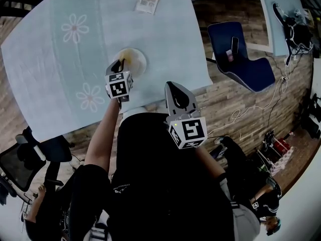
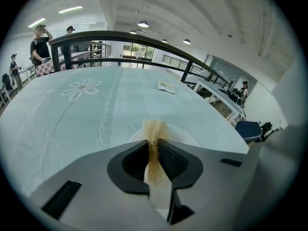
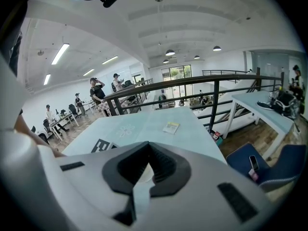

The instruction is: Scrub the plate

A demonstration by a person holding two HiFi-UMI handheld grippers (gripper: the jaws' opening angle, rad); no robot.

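A white plate (image 1: 136, 59) lies on the pale blue tablecloth (image 1: 60, 69) near the table's front edge. My left gripper (image 1: 120, 64) reaches over the plate's near left rim and is shut on a tan scrub pad (image 2: 154, 143). In the left gripper view the pad stands upright between the jaws, with the plate (image 2: 184, 132) just beyond them. My right gripper (image 1: 173, 87) hangs at the table's front edge, to the right of the plate and apart from it. Its jaws (image 3: 142, 177) are shut with nothing between them.
A yellow and white packet (image 1: 147, 2) lies at the table's far side. A blue chair (image 1: 241, 54) with a phone on it stands to the right on the wood floor, cables trailing beside it. A black railing (image 2: 144, 37) runs behind the table. People stand in the distance.
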